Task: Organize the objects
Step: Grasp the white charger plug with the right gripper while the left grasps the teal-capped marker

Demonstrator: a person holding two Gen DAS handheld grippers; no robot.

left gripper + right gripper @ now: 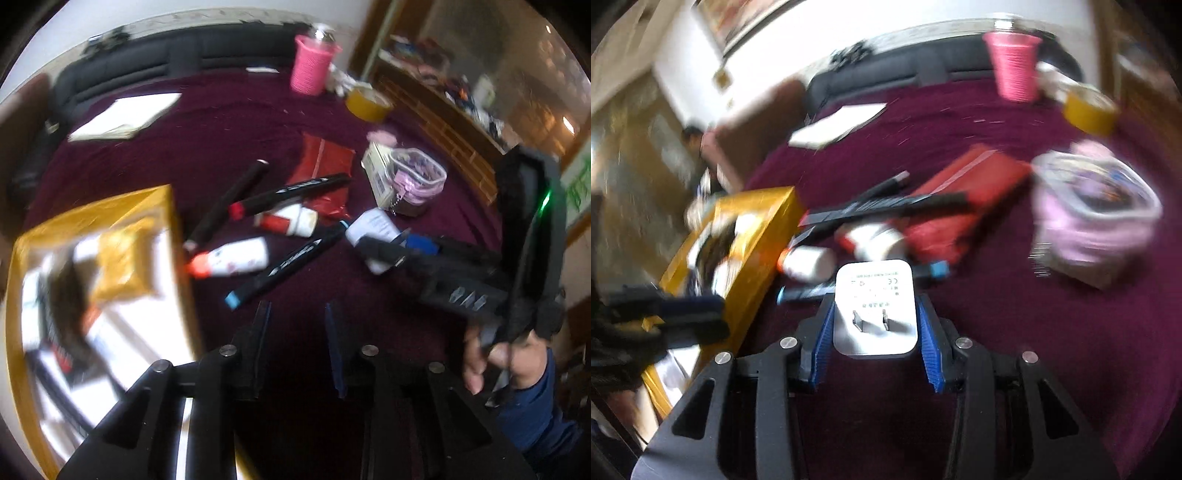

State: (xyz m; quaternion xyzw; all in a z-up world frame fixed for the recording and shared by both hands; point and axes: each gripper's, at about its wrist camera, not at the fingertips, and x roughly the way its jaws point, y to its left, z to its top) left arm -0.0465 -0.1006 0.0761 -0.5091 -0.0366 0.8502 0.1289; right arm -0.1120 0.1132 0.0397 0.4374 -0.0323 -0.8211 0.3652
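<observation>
Maroon cloth: work surface. Gold box: at left, open, contents blurred. Right gripper: fingers clamped on white plug adapter, 2 prongs facing camera, just above cloth beside markers. Left gripper: fingers parted, holding nothing.

A maroon cloth is covering the counter. A black sofa is running along the far edge of it, below a white wall. On the right of the left wrist view, a wooden shelf unit is standing with blurred clutter on it. In the right wrist view, a framed picture is hanging on the wall at upper left.
</observation>
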